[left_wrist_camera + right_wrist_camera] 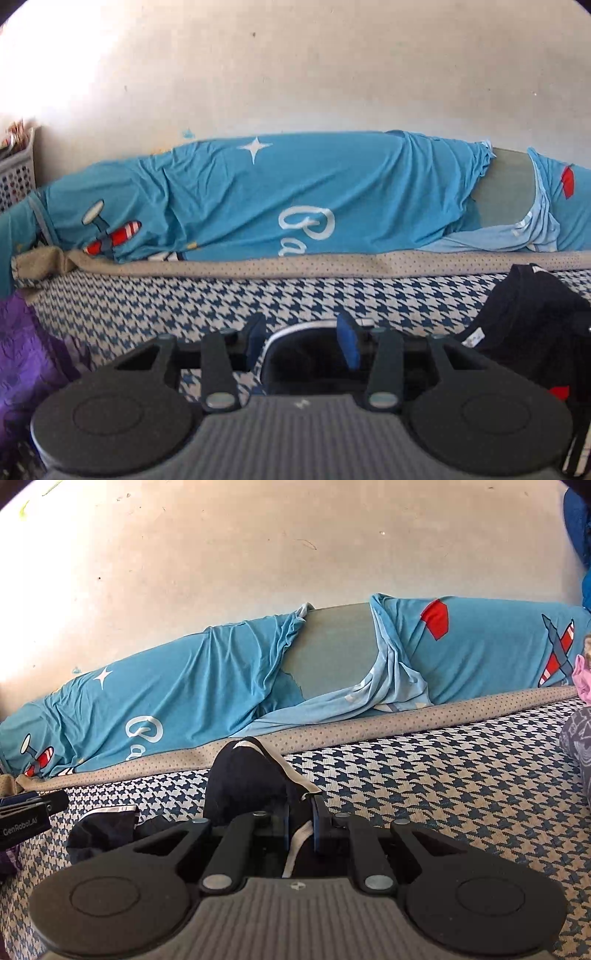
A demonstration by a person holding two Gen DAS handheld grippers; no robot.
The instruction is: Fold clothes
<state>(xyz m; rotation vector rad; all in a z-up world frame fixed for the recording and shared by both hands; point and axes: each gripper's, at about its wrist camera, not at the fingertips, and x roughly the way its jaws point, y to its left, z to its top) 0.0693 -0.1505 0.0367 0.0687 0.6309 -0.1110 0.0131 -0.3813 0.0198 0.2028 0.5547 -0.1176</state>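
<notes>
A dark navy garment [243,779] with white trim lies bunched on the houndstooth bed cover [443,775]. My right gripper [302,825] is shut on a white-edged fold of it, and the cloth rises in a peak just beyond the blue pads. In the left wrist view a rounded, white-piped fold of the same garment [306,347] fills the gap of my left gripper [302,341], whose pads [349,343] stand a moderate way apart and press on it. More of the garment [535,325] hangs at the right. The left gripper's body [26,819] shows at the far left.
A long bolster in a light blue printed sheet [295,192] runs along the wall behind a beige dotted strip [332,262]. Purple cloth [26,362] and a plastic basket [16,173] are at the left. Pink cloth [581,679] and grey patterned cloth [576,746] are at the right.
</notes>
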